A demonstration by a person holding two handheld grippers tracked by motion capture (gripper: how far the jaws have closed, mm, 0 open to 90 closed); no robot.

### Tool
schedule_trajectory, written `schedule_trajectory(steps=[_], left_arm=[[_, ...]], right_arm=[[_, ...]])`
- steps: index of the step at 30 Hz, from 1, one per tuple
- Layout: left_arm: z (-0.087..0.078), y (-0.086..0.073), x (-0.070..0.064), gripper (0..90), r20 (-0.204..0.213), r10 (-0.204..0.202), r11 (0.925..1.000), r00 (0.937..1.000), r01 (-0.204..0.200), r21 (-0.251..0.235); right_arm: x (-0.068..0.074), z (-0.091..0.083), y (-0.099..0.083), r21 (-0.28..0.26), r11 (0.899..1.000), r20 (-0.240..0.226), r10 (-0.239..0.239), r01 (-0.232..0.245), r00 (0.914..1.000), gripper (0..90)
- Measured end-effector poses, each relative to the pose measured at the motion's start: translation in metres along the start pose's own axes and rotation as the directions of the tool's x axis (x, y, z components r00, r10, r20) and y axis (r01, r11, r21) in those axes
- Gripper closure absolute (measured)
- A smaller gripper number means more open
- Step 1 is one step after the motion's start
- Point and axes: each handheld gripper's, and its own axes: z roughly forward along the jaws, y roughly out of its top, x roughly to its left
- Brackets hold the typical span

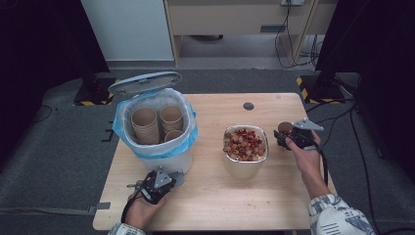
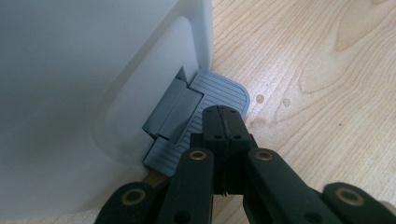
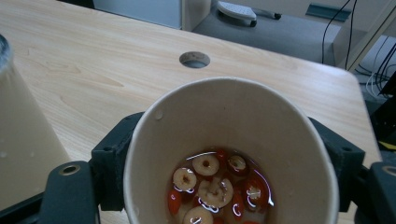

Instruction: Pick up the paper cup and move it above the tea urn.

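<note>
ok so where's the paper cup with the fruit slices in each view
high view: paper cup near the right edge of the table, held in the right gripper, right of the metal bowl.
right gripper view: lower centre, clamped between the fingers.
left gripper view: this one faces the bin and its grey pedal.
shared landmark: the round hole in the table, beyond the cup.

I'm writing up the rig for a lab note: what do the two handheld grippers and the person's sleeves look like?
Both are black. The left gripper has two linkage arms with brass-coloured pivot pins, and flat ribbed pads. In the high view the right gripper carries a grey three-cornered plate on top, and a black cable trails back along the forearm. The right sleeve is light fabric with a dark pattern.
</note>
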Motion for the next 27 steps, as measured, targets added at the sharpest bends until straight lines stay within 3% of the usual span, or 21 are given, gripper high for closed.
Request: schedule_trajectory(steps=[8, 27], left_arm=[[0.000, 0.000, 0.000, 89.9, -0.001, 0.000, 1.0000, 1.0000, 0.000, 0.000], [0.000, 0.000, 0.000, 89.9, 0.002, -0.002, 1.0000, 1.0000, 0.002, -0.002]], right_arm=[[-0.008, -0.018, 0.026, -0.027, 0.998, -0.017, -0.053, 0.053, 0.9984, 24.2], [-0.011, -0.034, 0.075, -0.065, 0.989, -0.022, -0.138, 0.136, 0.9902, 24.8]])
